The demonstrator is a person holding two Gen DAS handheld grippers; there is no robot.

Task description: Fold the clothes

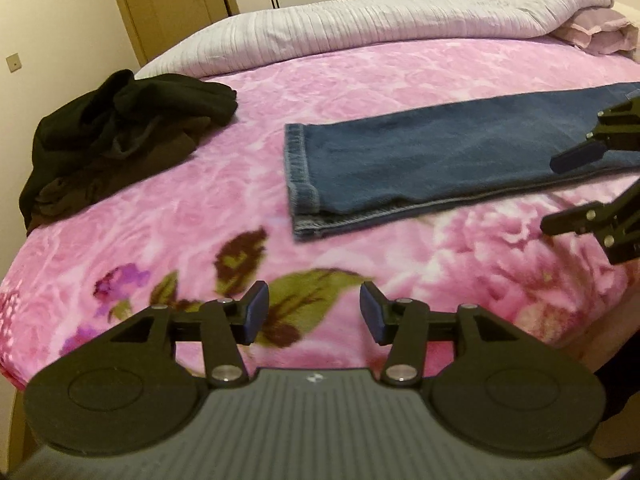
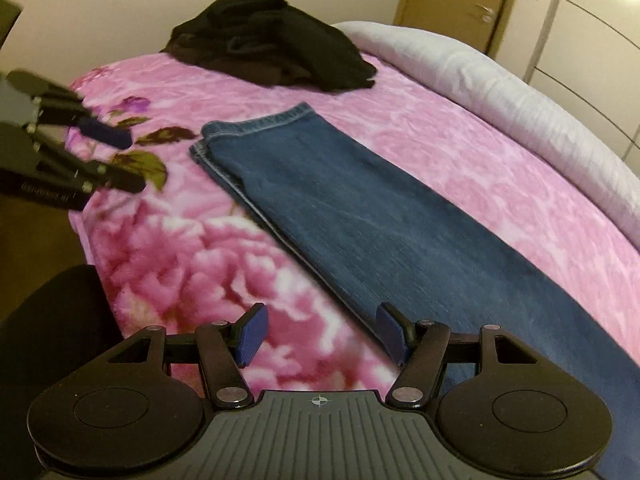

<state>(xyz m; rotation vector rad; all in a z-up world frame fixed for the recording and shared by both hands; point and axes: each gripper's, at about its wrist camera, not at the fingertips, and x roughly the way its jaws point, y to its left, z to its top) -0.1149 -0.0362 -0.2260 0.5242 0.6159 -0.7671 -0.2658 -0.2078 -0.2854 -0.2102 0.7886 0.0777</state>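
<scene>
A pair of blue jeans (image 1: 420, 160) lies flat on the pink flowered blanket (image 1: 200, 216), legs stacked one on the other, hems toward the left. It also shows in the right wrist view (image 2: 360, 216). My left gripper (image 1: 314, 312) is open and empty, above the blanket in front of the hems. My right gripper (image 2: 320, 334) is open and empty, over the near edge of the jeans; it also shows in the left wrist view (image 1: 560, 192). The left gripper shows in the right wrist view (image 2: 128, 160) too.
A heap of black clothes (image 1: 116, 136) lies at the far left of the bed, also in the right wrist view (image 2: 272, 44). A folded lilac duvet (image 1: 360, 28) runs along the far side. A door (image 1: 176, 4) and wardrobe stand behind.
</scene>
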